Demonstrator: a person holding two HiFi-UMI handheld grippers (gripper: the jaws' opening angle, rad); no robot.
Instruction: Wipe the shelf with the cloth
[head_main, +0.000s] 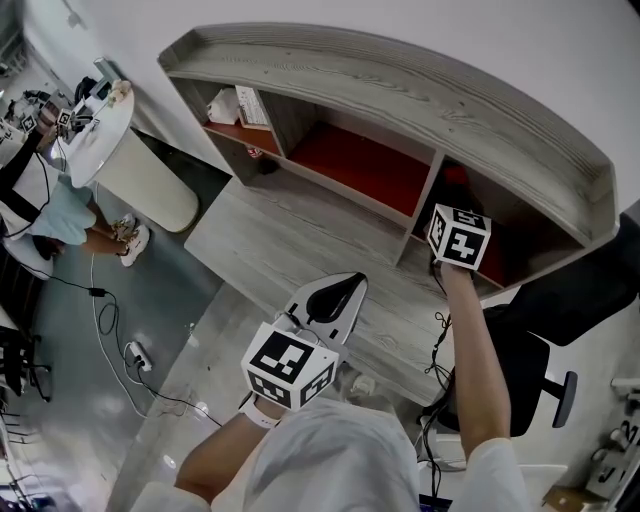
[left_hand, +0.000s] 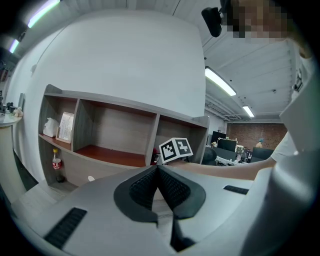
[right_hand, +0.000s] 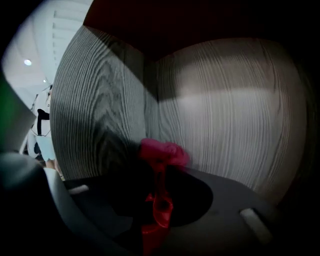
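Wipe step, in the right-hand compartment of the shelf (head_main: 420, 95). Right claw (right_hand: 159, 175) is clamped on the red cloth (right_hand: 164, 153). A bunch sticks out past the tips, aimed at the back corner where the side and rear panels meet. We can't tell if it touches wood. To do this well, we'd press the bunch flat on the compartment floor and sweep from the corner outward in overlapping passes, tips off the panels, pinch firm so the cloth doesn't slip. Left claw (left_hand: 158, 169) is pinched together with nothing in it, over the counter (head_main: 290, 235), well apart from the work.
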